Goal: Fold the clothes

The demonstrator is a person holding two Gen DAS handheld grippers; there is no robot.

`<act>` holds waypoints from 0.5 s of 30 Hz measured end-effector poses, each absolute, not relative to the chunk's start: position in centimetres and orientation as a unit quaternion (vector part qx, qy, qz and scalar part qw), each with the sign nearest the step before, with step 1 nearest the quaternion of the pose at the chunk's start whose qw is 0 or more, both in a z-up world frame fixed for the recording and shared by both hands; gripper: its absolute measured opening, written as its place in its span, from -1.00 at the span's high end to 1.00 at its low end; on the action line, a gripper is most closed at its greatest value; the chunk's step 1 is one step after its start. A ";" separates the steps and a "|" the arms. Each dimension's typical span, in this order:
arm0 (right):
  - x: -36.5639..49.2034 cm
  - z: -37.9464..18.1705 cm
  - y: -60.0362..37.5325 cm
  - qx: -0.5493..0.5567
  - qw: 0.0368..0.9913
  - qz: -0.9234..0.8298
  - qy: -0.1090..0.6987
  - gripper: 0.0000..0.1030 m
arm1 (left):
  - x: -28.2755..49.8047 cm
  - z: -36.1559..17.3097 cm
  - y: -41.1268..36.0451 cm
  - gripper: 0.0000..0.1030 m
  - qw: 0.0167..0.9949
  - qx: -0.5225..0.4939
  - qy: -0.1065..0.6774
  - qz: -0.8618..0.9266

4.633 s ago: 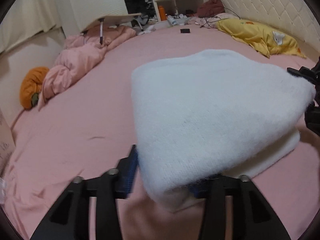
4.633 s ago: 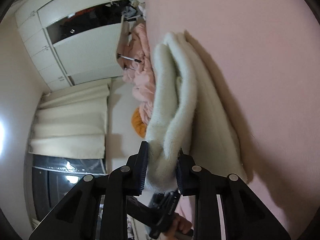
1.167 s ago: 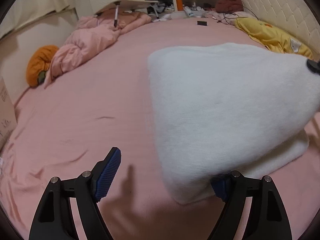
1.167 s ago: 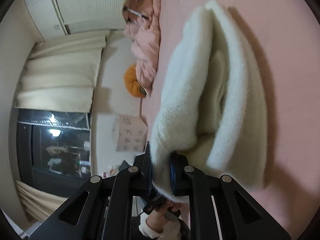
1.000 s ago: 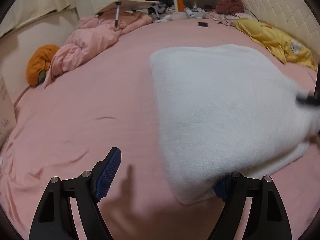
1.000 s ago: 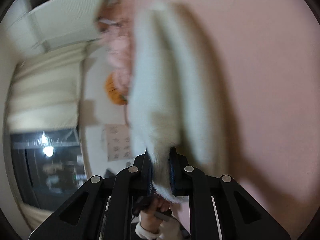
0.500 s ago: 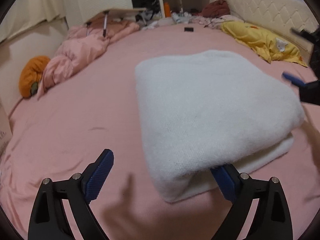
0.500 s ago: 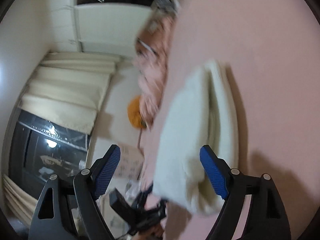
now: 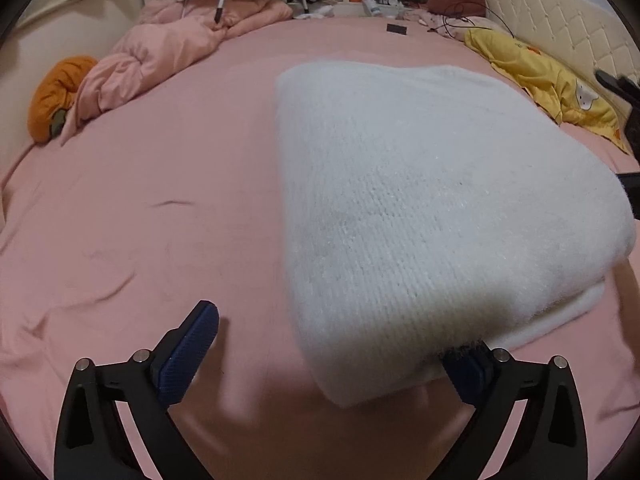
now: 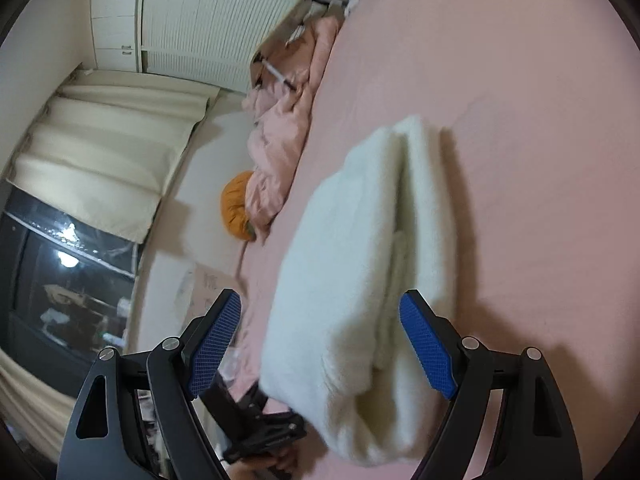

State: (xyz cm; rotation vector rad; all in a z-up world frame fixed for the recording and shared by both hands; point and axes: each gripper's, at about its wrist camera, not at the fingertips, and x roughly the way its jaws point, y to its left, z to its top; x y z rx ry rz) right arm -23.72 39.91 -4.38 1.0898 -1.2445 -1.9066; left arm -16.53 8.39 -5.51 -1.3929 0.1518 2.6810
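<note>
Your white sweater lay folded on the pink bed — just ahead of your left gripper, running away from it, while your right gripper faced its layered end. Both grippers gaped apart, holding nothing.

Pink duvet bunched beside orange cushion; yellow pillow along quilted headboard.

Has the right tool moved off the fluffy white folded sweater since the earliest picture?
Yes. The right tool, then clamped on the fluffy white folded sweater, now stands open and drawn back from it, with more pink bedsheet showing around the sweater.
</note>
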 end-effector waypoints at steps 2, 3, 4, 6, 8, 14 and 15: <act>-24.4 -5.4 39.3 0.431 0.304 -0.707 -0.472 -0.59 | -16.5 -5.5 8.5 -0.99 0.056 -0.460 0.051 0.885; -24.7 -5.9 39.0 0.440 0.304 -0.701 -0.472 -0.59 | -16.6 -5.5 8.5 -0.99 0.055 -0.459 0.053 0.885; -24.9 -6.0 38.9 0.439 0.307 -0.698 -0.474 -0.59 | -16.6 -5.4 8.7 -0.99 0.054 -0.458 0.058 0.885; -25.2 -6.0 38.9 0.433 0.315 -0.695 -0.480 -0.59 | -16.6 -5.4 9.0 -0.99 0.052 -0.457 0.067 0.886; -25.4 -6.1 38.7 0.431 0.320 -0.693 -0.481 -0.59 | -16.7 -5.4 9.0 -0.99 0.052 -0.460 0.071 0.884; -25.7 -6.2 37.9 0.437 0.321 -0.694 -0.473 -0.59 | -17.1 -5.9 8.2 -1.00 0.055 -0.480 0.028 0.875; -25.8 -6.2 37.8 0.438 0.321 -0.694 -0.472 -0.59 | -17.2 -6.1 8.1 -1.00 0.056 -0.481 0.021 0.875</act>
